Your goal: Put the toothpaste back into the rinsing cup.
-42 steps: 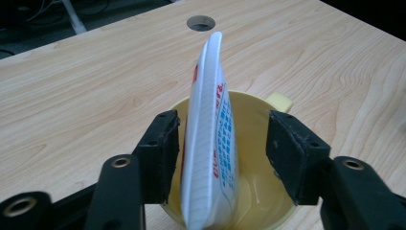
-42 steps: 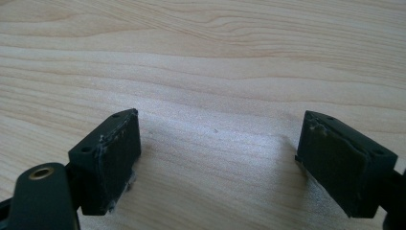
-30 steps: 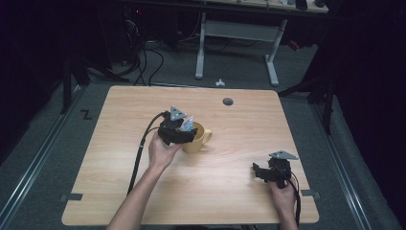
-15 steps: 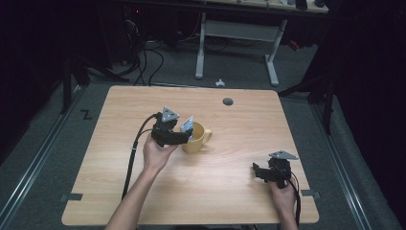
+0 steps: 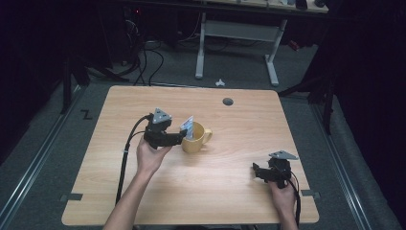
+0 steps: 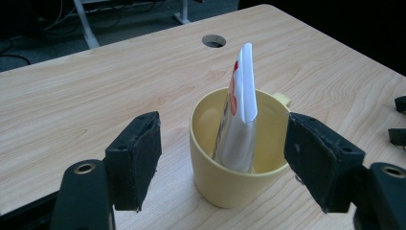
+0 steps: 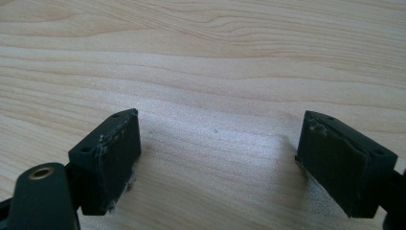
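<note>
Presently, the sachet (image 6: 238, 115) is seen upright in the yellow mug (image 6: 234, 177), between the left tool's (image 6: 222, 163) parted jaws; the right tool (image 7: 218, 163) is held agape over bare surface (image 7: 201, 57).

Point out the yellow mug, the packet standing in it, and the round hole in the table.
yellow mug (image 6: 230, 184): left gripper view, front wall below the rim.
packet (image 6: 242, 110): left gripper view, white side near the top.
round hole (image 5: 228, 101): high view, its middle.

A yellow mug (image 6: 234, 158) stands upright mid-table, a white sachet (image 6: 238, 115) leaning upright inside it.
</note>
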